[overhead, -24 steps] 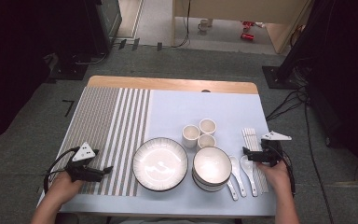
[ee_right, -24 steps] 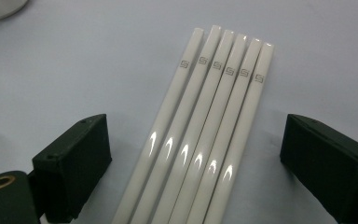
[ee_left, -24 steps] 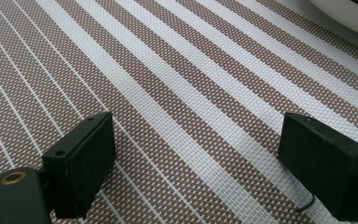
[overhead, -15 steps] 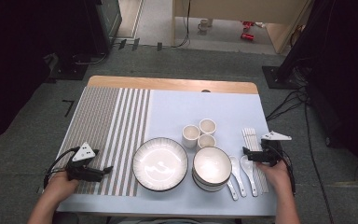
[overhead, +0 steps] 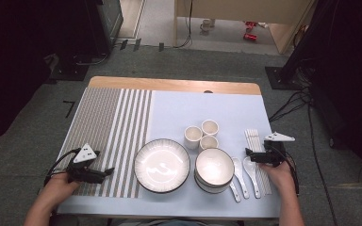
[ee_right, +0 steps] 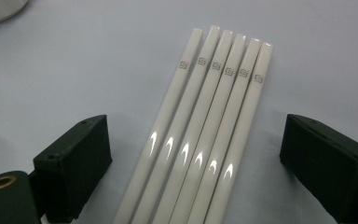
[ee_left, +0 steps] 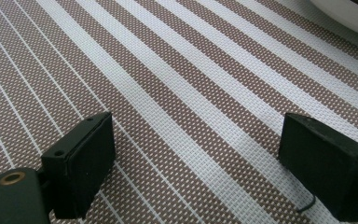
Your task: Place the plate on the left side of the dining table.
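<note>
Nothing has moved since the earlier frames. On the bench (overhead: 179, 87), the striped mat (overhead: 108, 122) lies under the left claw (ee_left: 193, 163), wide open and empty. Right claw (ee_right: 193, 163), equally wide, hovers astride the white chopsticks (ee_right: 200, 140) at the bench's right side, without touching them.
</note>
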Motion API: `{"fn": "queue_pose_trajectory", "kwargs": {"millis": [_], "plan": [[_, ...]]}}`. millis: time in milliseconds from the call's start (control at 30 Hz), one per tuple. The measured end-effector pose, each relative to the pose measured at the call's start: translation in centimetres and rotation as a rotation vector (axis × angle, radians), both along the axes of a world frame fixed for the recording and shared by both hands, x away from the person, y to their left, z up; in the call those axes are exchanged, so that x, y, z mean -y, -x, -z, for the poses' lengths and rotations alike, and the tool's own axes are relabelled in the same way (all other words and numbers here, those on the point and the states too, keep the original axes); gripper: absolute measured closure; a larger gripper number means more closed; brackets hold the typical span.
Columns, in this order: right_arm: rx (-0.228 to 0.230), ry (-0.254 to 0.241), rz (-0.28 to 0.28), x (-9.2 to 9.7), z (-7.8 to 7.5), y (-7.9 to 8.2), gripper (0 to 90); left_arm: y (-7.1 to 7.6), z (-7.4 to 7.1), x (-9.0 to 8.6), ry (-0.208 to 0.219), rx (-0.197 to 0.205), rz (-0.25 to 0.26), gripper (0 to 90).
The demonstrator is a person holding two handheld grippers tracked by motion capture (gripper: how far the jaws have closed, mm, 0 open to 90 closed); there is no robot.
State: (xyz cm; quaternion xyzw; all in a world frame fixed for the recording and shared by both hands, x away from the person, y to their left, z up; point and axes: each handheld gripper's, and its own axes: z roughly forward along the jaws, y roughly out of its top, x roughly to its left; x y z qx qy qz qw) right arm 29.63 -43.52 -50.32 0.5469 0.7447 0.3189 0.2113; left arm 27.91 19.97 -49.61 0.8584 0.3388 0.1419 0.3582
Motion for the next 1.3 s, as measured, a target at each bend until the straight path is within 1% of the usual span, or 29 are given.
{"fn": "queue_pose_trajectory", "kwargs": {"millis": [300,400,467,533,567,667,700,733,767,800,900,967,1000,1033,1067,1100,1133,1167,1233,1267,1300], "plan": [[-0.001,0.000,0.003,0.0,0.0,0.0,8.9,-0.1,0.0,0.1,-0.006,0.000,0.000,9.8],[-0.002,-0.001,0.014,0.1,-0.2,0.0,14.1,-0.2,-0.1,0.1,-0.009,-0.006,0.002,9.9],[-0.002,-0.004,0.016,0.2,-0.2,0.1,14.2,-0.2,-0.1,0.1,-0.009,-0.008,0.003,9.9],[-0.003,-0.003,0.015,0.2,-0.3,0.1,14.5,-0.4,-0.4,0.3,-0.013,-0.021,-0.026,13.7],[-0.003,-0.007,0.018,0.2,-0.3,0.1,14.8,-0.4,-0.5,0.4,-0.015,-0.031,-0.026,14.1],[-0.008,-0.019,0.022,0.3,-0.4,0.1,16.0,-0.5,-0.5,0.4,-0.014,-0.032,-0.023,14.1],[-0.009,-0.030,0.028,0.4,-0.6,0.1,16.6,-0.5,-0.6,0.3,-0.001,-0.042,-0.017,14.2],[-0.009,-0.030,0.028,0.4,-0.6,0.1,16.6,-0.5,-0.6,0.3,-0.001,-0.042,-0.017,14.2],[-0.004,-0.035,0.027,0.5,-0.6,0.2,16.6,-0.6,-0.7,0.3,0.017,-0.055,-0.020,14.2],[0.002,-0.040,0.027,0.5,-0.8,0.2,16.5,-0.8,-1.0,0.2,0.024,-0.077,-0.029,14.2],[-0.002,-0.034,0.026,0.5,-1.1,0.2,16.4,-1.3,-1.3,0.4,0.051,-0.096,-0.039,14.2],[0.002,-0.032,0.030,0.4,-1.2,0.2,16.4,-1.5,-1.5,0.5,0.053,-0.096,-0.039,14.2],[0.002,-0.034,0.029,0.4,-1.3,0.3,16.5,-1.7,-1.5,0.5,0.050,-0.088,-0.042,14.2],[0.001,-0.037,0.029,0.4,-1.3,0.3,16.5,-1.8,-1.6,0.6,0.051,-0.077,-0.055,14.2],[0.002,-0.039,0.030,0.4,-1.4,0.3,16.5,-1.8,-1.6,0.6,0.051,-0.077,-0.055,14.1],[0.004,-0.044,0.031,0.4,-1.5,0.4,16.5,-2.1,-1.9,0.6,0.064,-0.081,-0.088,14.1],[0.004,-0.044,0.031,0.4,-1.5,0.4,16.5,-2.1,-1.9,0.6,0.064,-0.081,-0.088,14.1],[0.009,-0.048,0.033,0.4,-1.6,0.4,16.5,-2.3,-2.1,0.5,0.076,-0.098,-0.093,14.1],[0.010,-0.081,0.040,0.3,-1.9,0.4,17.1,-2.5,-2.3,0.4,0.090,-0.105,-0.097,14.1],[0.010,-0.088,0.040,0.3,-2.0,0.4,17.1,-2.7,-2.3,0.5,0.088,-0.115,-0.100,14.1],[0.010,-0.088,0.040,0.3,-2.0,0.4,17.1,-2.7,-2.3,0.5,0.088,-0.115,-0.100,14.1]]}}
